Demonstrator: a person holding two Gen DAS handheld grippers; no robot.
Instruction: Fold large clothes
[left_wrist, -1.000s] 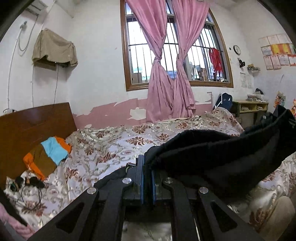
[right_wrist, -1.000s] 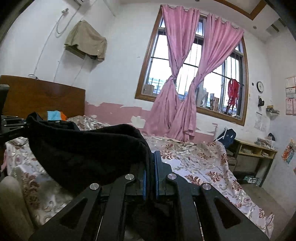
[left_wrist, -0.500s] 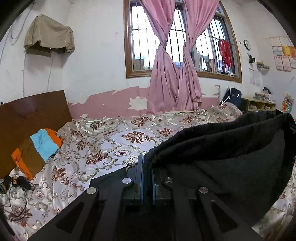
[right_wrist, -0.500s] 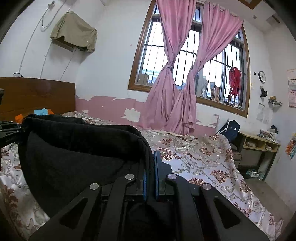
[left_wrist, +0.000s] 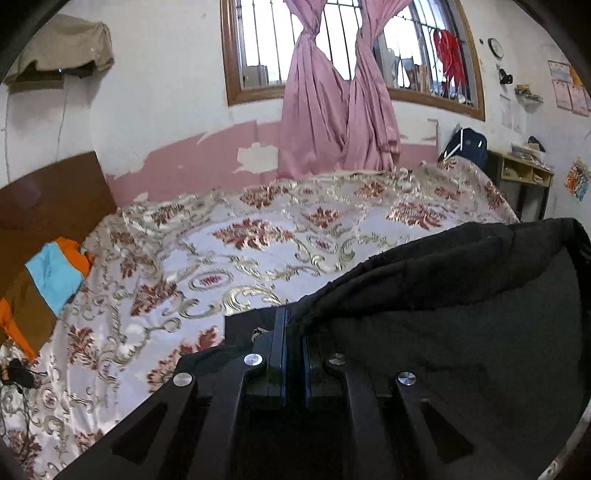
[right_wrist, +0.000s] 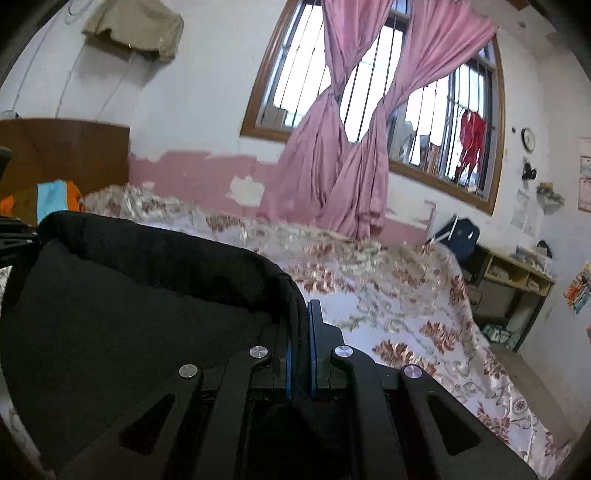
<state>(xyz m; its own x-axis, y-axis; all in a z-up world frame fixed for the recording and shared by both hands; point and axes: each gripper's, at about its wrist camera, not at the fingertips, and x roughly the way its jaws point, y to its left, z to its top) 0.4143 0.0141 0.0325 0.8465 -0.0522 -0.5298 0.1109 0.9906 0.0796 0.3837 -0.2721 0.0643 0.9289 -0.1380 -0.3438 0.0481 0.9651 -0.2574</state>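
A large black fleece garment (left_wrist: 443, 314) hangs stretched between both grippers above a bed with a floral cover (left_wrist: 258, 236). My left gripper (left_wrist: 293, 325) is shut on one edge of the cloth, which spreads off to the right in the left wrist view. In the right wrist view the same black garment (right_wrist: 129, 295) fills the left side, and my right gripper (right_wrist: 301, 325) is shut on its other edge. The left gripper's black frame shows at that view's far left edge. The garment's lower part is hidden below both cameras.
A folded orange, blue and brown garment (left_wrist: 48, 284) lies by the wooden headboard (left_wrist: 44, 195), with dark headphones (left_wrist: 18, 371) near it. Pink curtains (left_wrist: 332, 110) hang at the barred window behind the bed. A wooden shelf desk (right_wrist: 517, 273) stands past the foot of the bed.
Both grippers have moved forward over the bed and sunk, tilting down, with the black garment still held. The bedcover now fills more of each view, and the window has slid upward.
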